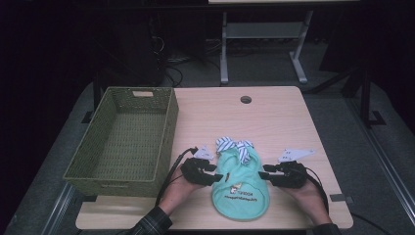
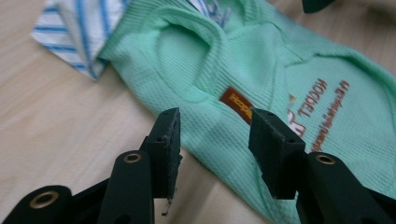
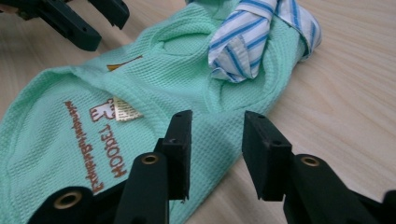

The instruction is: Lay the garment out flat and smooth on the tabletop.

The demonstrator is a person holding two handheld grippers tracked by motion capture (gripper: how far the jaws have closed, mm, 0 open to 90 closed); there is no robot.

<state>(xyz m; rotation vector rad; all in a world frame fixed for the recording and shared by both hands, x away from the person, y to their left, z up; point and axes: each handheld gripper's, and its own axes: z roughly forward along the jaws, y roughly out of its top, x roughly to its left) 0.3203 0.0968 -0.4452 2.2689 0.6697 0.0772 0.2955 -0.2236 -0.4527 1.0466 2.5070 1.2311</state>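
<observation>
A small mint-green garment [image 1: 240,183] with brown lettering and a blue-and-white striped collar [image 1: 236,146] lies flat near the table's front edge. My left gripper [image 1: 219,177] sits at the garment's left edge, its jaws apart with the green cloth [image 2: 280,93] lying just beyond and below them, not pinched. My right gripper [image 1: 264,175] is at the garment's right edge, jaws apart over the cloth [image 3: 154,88] and nothing clamped between them. The striped collar [image 3: 252,37] is bunched at the garment's far end. The left gripper [image 3: 100,21] also appears across the garment in the right gripper view.
A green woven basket [image 1: 105,147] stands on the left part of the wooden table [image 1: 279,117], close to my left hand. A round cable hole [image 1: 245,99] is at the back. A metal desk frame [image 1: 264,34] stands on the floor behind.
</observation>
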